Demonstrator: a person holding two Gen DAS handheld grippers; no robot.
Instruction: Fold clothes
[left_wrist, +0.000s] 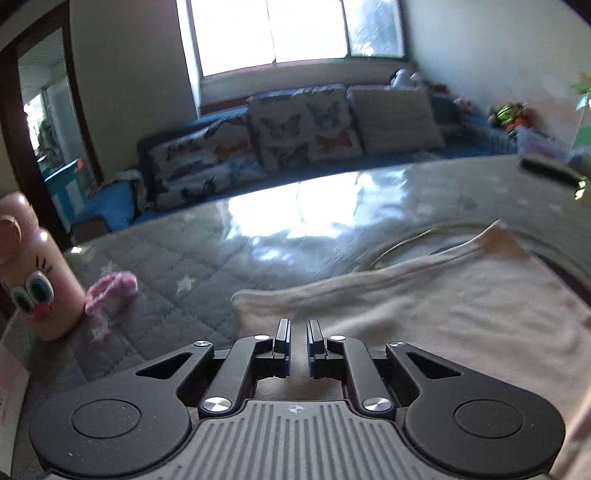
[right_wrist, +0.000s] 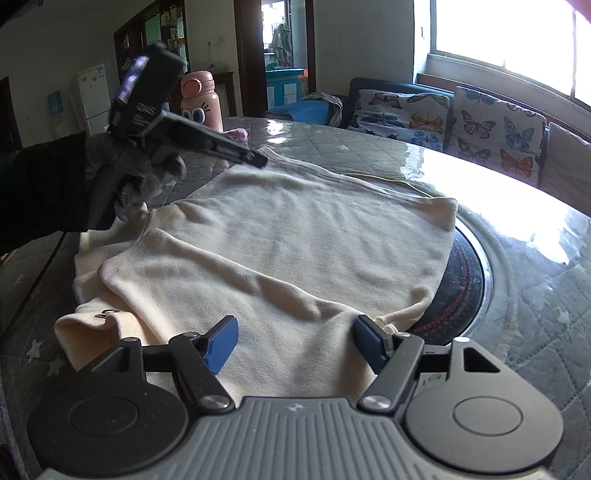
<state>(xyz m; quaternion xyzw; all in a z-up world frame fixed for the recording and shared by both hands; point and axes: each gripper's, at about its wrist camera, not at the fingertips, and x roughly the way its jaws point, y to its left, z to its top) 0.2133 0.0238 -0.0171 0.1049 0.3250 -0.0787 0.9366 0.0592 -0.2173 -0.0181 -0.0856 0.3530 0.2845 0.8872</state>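
Cream garment (right_wrist: 295, 236) lies flat — left hand-held gripper (left_wrist: 298, 332) nearly closed, empty, at its edge

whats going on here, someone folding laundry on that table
Yes. A person with a gripper in each hand is folding a cream garment on a quilted table cover. The left gripper is at the garment's far edge, jaws nearly shut with nothing between them. The right gripper is open over the near edge. A pink bottle stands behind.

- My left gripper (right_wrist: 255, 159) is blurring in the right wrist view, hiding its jaws.
- The cream garment (left_wrist: 443, 314) is running off the left view's right edge.
- The pink bottle (left_wrist: 33, 273) is getting cropped at left.
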